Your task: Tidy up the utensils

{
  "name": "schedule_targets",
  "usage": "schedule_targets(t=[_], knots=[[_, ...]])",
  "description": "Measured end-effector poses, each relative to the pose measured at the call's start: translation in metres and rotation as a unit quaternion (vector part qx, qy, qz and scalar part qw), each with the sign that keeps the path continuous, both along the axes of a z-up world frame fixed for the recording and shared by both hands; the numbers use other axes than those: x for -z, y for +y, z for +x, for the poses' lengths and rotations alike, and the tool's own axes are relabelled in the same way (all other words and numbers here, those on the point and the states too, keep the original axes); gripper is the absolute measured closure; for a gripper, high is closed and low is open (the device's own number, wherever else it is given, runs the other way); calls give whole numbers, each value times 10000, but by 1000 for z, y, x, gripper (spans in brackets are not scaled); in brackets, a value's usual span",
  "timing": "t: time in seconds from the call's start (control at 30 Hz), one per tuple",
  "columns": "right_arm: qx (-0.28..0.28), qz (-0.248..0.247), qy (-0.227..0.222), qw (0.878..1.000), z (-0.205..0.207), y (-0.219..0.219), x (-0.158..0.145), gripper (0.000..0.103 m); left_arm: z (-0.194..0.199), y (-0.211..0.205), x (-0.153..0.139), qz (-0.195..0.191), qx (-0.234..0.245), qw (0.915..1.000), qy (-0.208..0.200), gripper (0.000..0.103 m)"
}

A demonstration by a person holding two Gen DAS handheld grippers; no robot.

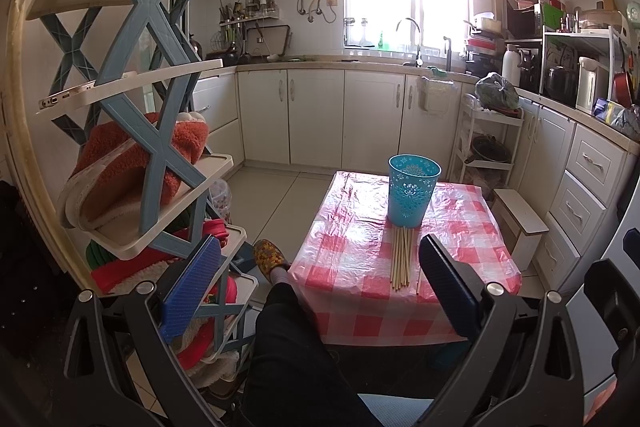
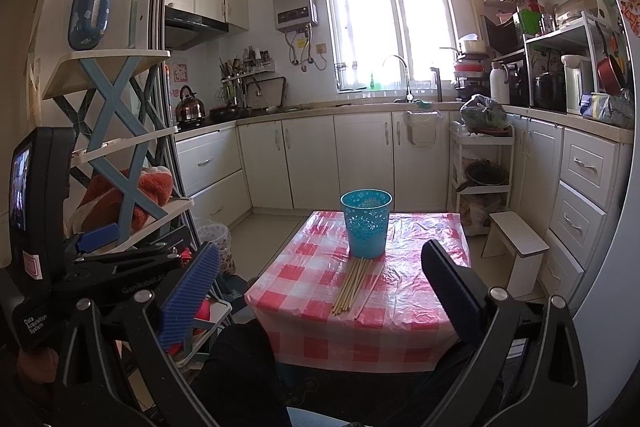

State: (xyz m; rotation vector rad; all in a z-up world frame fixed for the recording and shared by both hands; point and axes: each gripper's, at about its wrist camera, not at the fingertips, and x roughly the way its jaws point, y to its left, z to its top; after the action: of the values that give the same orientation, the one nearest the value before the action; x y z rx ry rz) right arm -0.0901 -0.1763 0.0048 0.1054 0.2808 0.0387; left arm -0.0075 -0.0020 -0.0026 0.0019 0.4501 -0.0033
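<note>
A bundle of several wooden chopsticks (image 1: 402, 255) lies on the red-checked tablecloth (image 1: 352, 227), just in front of a blue plastic cup (image 1: 412, 190) that stands upright. Both show in the right wrist view too: chopsticks (image 2: 356, 285), cup (image 2: 366, 223). My left gripper (image 1: 320, 275) is open and empty, held back from the table's near edge. My right gripper (image 2: 320, 279) is open and empty, also short of the table. The left gripper's body (image 2: 96, 267) shows at the left of the right wrist view.
A shelf rack with slippers (image 1: 132, 167) stands close on the left. A person's leg and slippered foot (image 1: 272, 259) are beside the table. A small white stool (image 1: 520, 223) is right of the table. Kitchen cabinets (image 1: 316, 115) line the back and right.
</note>
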Motion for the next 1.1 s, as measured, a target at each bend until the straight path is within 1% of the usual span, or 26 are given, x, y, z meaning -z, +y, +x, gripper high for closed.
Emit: schedule_targets(t=[0.13,0.2,0.47,0.6,0.67,0.73,0.83,0.9,1.0,1.07,1.1], knots=[[-9,2,34,10000,1,0,2,6,3,1,3,6,7,10000,38,8],[-17,2,53,10000,3,10,9,6,4,1,4,0,7,10000,53,8],[-31,0,64,10000,5,9,8,6,9,2,5,-2,57,9999,85,8],[-71,-3,135,9999,15,4,9,6,22,0,10,49,112,9998,185,8],[-57,3,260,9996,29,0,14,6,34,-1,16,69,173,9995,240,8],[-11,27,476,9989,49,-8,24,6,50,-2,25,51,201,9991,356,8],[156,61,841,9963,84,-24,47,6,85,-9,43,89,272,9965,792,8],[238,71,1142,9931,111,-33,67,6,109,-14,57,115,300,9939,1057,8],[333,158,1683,9850,161,-51,106,6,143,-19,77,121,313,9902,1353,8],[360,312,1904,9806,188,-61,126,6,165,-21,88,118,280,9884,1486,8],[353,384,1989,9786,202,-65,134,8,173,-22,94,109,263,9878,1533,8]])
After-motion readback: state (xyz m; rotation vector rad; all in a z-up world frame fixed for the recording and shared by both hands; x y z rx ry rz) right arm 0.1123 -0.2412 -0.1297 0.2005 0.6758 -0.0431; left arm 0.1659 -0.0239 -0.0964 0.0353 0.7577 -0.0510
